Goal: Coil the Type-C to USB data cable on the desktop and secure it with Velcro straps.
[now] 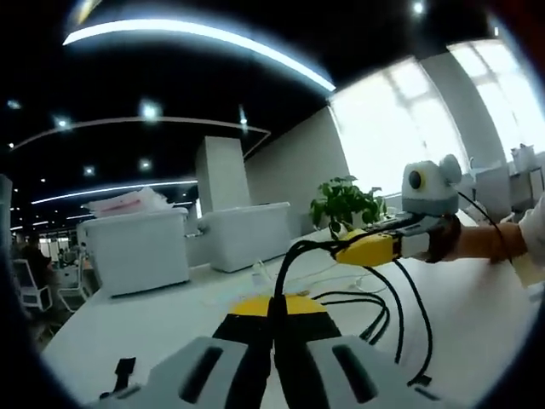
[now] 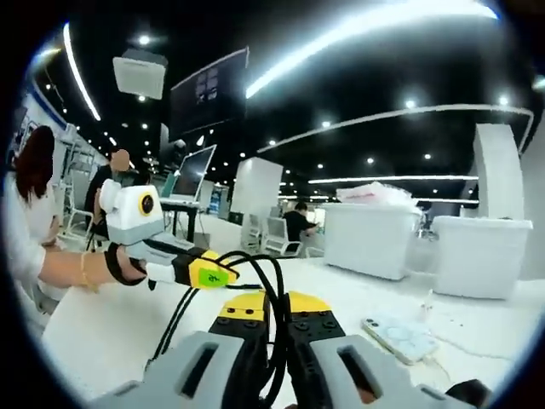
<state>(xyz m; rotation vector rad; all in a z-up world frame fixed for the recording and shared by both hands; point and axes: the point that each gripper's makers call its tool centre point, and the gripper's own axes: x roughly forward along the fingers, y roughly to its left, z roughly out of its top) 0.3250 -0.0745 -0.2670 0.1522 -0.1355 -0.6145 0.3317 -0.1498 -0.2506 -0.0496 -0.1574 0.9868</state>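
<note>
A white tabletop (image 1: pixel 128 319) is carrying everything. Two white bins (image 1: pixel 136 247) are sitting side by side toward its far edge, the left one holding a heap of papers, and a potted plant (image 1: pixel 345 204) is standing just beyond them. A small black strap (image 1: pixel 122 375) is lying near the close edge. In the right gripper view, a phone (image 2: pixel 398 336) is lying flat, with a thin white cord (image 2: pixel 460 345) trailing beside it.
</note>
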